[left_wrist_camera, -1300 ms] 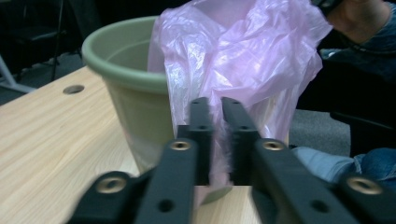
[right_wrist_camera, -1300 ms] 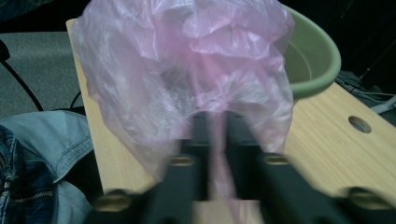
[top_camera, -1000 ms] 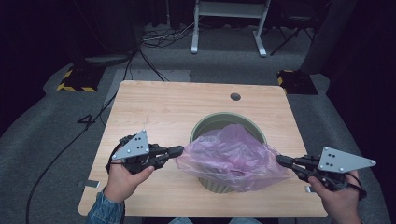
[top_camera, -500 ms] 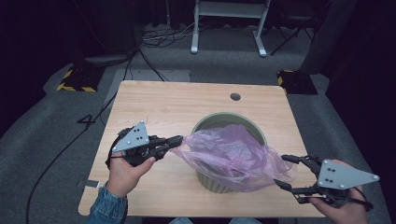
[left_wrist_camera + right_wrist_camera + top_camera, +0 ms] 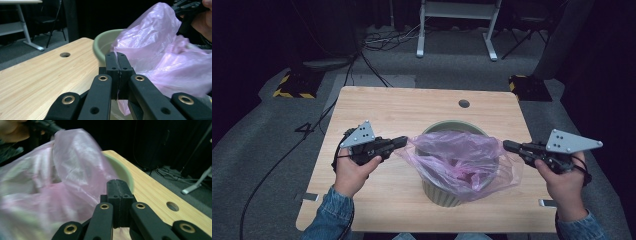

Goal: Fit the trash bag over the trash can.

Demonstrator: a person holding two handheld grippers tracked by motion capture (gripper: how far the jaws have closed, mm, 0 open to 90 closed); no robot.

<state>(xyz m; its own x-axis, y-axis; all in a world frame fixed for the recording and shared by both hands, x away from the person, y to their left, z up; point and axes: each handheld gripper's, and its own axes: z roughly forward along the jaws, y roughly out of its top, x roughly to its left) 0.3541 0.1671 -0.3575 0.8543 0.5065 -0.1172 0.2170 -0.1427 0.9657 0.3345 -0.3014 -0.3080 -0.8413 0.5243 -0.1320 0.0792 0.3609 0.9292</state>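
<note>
A translucent pink plastic bag (image 5: 457, 155) sits loosely in a pale green bin (image 5: 442, 195) near the table's front. My left gripper (image 5: 404, 141) is shut on the bag's left edge; in the left gripper view the film (image 5: 160, 50) is pinched in the seam of the left gripper (image 5: 117, 56), with the bin (image 5: 100, 47) behind. My right gripper (image 5: 507, 145) meets the bag's right edge. Its jaws have just been closing and now stand shut, apparently on the film. The right gripper view has the bag (image 5: 62, 177) left of the right gripper (image 5: 117, 182), over the bin's rim (image 5: 122, 172).
The wooden table (image 5: 387, 110) has a round cable hole (image 5: 464, 103) at the back right. Beyond it stand a white desk frame (image 5: 457, 25) and yellow-black striped bases (image 5: 292, 90), with cables on the grey floor.
Half a second ago the right gripper stood open, low at the right and off the bag; now it is shut at the bag's right edge. The left gripper moved slightly away from me with the bag.
</note>
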